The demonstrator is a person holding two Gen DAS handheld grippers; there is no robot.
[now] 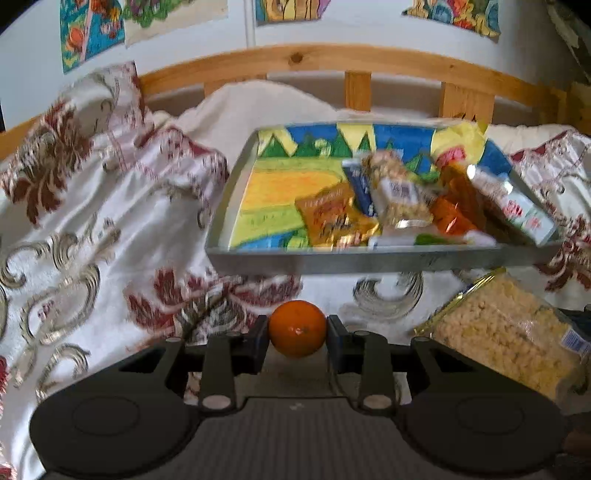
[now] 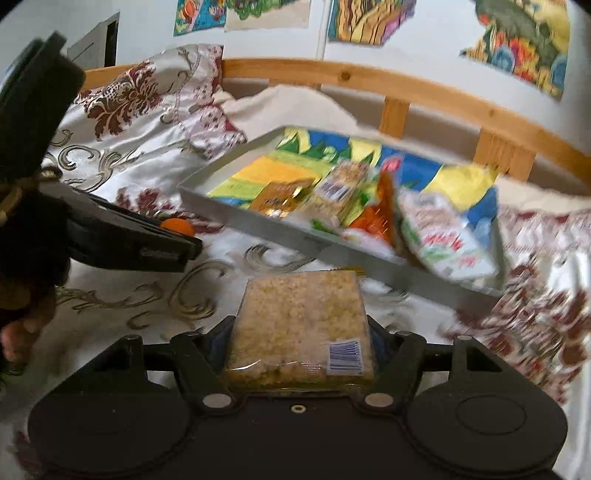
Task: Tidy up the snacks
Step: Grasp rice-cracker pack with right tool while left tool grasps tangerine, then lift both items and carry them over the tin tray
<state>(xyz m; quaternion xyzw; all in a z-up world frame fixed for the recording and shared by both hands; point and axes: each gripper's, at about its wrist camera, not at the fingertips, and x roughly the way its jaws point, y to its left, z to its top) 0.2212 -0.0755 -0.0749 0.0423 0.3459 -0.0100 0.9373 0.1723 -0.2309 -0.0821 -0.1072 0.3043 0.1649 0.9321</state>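
Snacks crowd the right half of a shallow grey tray [image 1: 369, 258] that lies on a bed covered by a white spread with dark red and gold flourishes [image 1: 92, 229]; the tray's floor is a bright drawing of fields and hills. Among the packets are a golden-orange wrapper [image 1: 328, 214], a clear bar of puffed grain [image 1: 397, 192], an orange packet [image 1: 452, 216] and a white pouch with red print [image 1: 517, 206], the last leaning over the tray's right wall. The left gripper [image 1: 297, 334] pinches an orange fruit [image 1: 297, 333] between its fingers, held over the bedspread just short of the tray's near wall. The right gripper [image 2: 299, 347] clamps a clear-wrapped square block of puffed rice [image 2: 299, 332], its barcode label at the lower right corner, also in front of the tray's near edge. From the right wrist view the left gripper [image 2: 184, 236] shows at the left with the fruit [image 2: 179, 226] peeking past its fingers; from the left wrist view the rice block [image 1: 509, 332] shows at the lower right. A wooden bed rail [image 1: 332, 59] and coloured drawings on the wall [image 1: 88, 33] stand behind.
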